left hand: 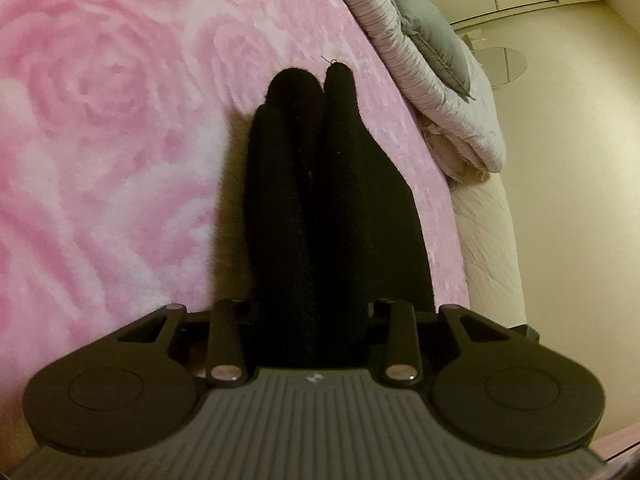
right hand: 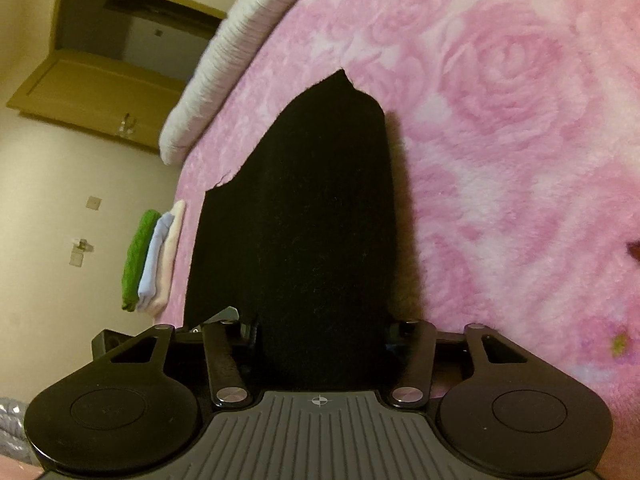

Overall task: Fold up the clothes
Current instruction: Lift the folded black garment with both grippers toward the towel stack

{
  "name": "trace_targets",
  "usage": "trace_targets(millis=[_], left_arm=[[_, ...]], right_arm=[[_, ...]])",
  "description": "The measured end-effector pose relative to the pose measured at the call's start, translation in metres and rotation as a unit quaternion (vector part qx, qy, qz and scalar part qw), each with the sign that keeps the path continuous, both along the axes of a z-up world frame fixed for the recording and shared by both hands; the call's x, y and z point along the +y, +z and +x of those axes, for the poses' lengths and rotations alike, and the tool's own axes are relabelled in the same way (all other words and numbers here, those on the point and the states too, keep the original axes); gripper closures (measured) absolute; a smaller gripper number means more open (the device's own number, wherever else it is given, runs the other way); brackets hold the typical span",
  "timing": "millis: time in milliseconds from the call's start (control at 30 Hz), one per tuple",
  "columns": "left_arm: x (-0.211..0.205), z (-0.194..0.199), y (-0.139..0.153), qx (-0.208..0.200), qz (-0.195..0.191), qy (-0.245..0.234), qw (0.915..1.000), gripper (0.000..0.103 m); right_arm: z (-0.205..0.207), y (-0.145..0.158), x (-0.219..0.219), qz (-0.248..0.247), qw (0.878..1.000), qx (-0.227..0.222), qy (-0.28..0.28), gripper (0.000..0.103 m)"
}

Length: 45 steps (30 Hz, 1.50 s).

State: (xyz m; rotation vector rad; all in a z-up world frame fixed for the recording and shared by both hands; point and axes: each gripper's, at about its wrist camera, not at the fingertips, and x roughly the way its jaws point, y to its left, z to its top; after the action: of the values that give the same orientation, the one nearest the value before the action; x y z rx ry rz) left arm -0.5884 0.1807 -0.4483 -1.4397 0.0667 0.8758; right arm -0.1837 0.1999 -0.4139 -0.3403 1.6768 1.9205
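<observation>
**A:** Left wrist view, nearest first: our left gripper (left hand: 308, 92) has its fingers pressed together, with black garment (left hand: 360, 208) wrapped over and between them, so we read the jaws as clamped on the cloth. Beneath lies a pink rose-patterned blanket (left hand: 100, 120).

**B:** Right wrist view shows the same arrangement. We see our right gripper (right hand: 320, 240) buried under the black garment (right hand: 296, 216); its fingertips are hidden, and we cannot tell how the jaws stand. The cloth hangs just above the blanket (right hand: 500, 120), casting a shadow.

**A:** Farther out, a grey pillow (left hand: 436, 40) lies on a folded pale quilt (left hand: 420, 80) at the bed's edge, then cream floor (left hand: 568, 160).

**B:** On our side, a stack of folded clothes (right hand: 150, 260), green, blue and pale pink, sits at the blanket's edge. Beyond it, a wooden door (right hand: 96, 84) stands open.
</observation>
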Motion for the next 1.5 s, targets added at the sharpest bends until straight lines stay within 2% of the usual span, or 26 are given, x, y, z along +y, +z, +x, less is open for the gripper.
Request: trace_targets(millis=[200, 267, 467, 600, 767, 867, 967, 1167, 1233, 1367, 1500], left_arm=[[0.000, -0.001, 0.048, 0.012, -0.033, 0.025, 0.9991, 0.076], [-0.004, -0.004, 0.071, 0.014, -0.045, 0.035, 0.9983, 0.076], [-0.032, -0.022, 0.165, 0.020, -0.047, 0.094, 0.9942, 0.076], [-0.054, -0.042, 0.224, 0.034, -0.021, 0.151, 0.9877, 0.076], [-0.074, -0.094, 0.264, 0.045, 0.016, 0.206, 0.9774, 0.076], [-0.083, -0.143, 0.279, 0.056, 0.034, 0.220, 0.9733, 0.076], [-0.088, -0.209, 0.288, 0.065, 0.049, 0.215, 0.9731, 0.076], [-0.085, -0.374, 0.300, 0.080, 0.051, 0.179, 0.9794, 0.076], [-0.076, -0.427, 0.304, 0.079, 0.049, 0.160, 0.9828, 0.076], [-0.043, -0.518, 0.309, 0.102, 0.051, 0.121, 0.9861, 0.076], [-0.002, -0.587, 0.302, 0.112, 0.058, 0.104, 0.9866, 0.075]], right_arm=[[-0.008, 0.028, 0.017, -0.061, 0.998, -0.009, 0.003, 0.057], [-0.011, 0.046, 0.024, -0.076, 0.997, -0.003, 0.011, 0.057], [-0.041, 0.123, 0.044, -0.073, 0.995, 0.017, 0.066, 0.058], [-0.074, 0.176, 0.058, -0.056, 0.991, 0.035, 0.115, 0.058], [-0.138, 0.221, 0.071, -0.019, 0.983, 0.053, 0.174, 0.057], [-0.190, 0.234, 0.067, -0.001, 0.979, 0.061, 0.192, 0.057], [-0.254, 0.238, 0.056, 0.009, 0.978, 0.072, 0.196, 0.057], [-0.407, 0.242, 0.041, 0.002, 0.984, 0.080, 0.161, 0.057], [-0.463, 0.246, 0.040, 0.003, 0.986, 0.076, 0.145, 0.057], [-0.546, 0.250, 0.045, 0.002, 0.991, 0.076, 0.110, 0.057], [-0.621, 0.250, 0.061, 0.014, 0.993, 0.075, 0.086, 0.057]])
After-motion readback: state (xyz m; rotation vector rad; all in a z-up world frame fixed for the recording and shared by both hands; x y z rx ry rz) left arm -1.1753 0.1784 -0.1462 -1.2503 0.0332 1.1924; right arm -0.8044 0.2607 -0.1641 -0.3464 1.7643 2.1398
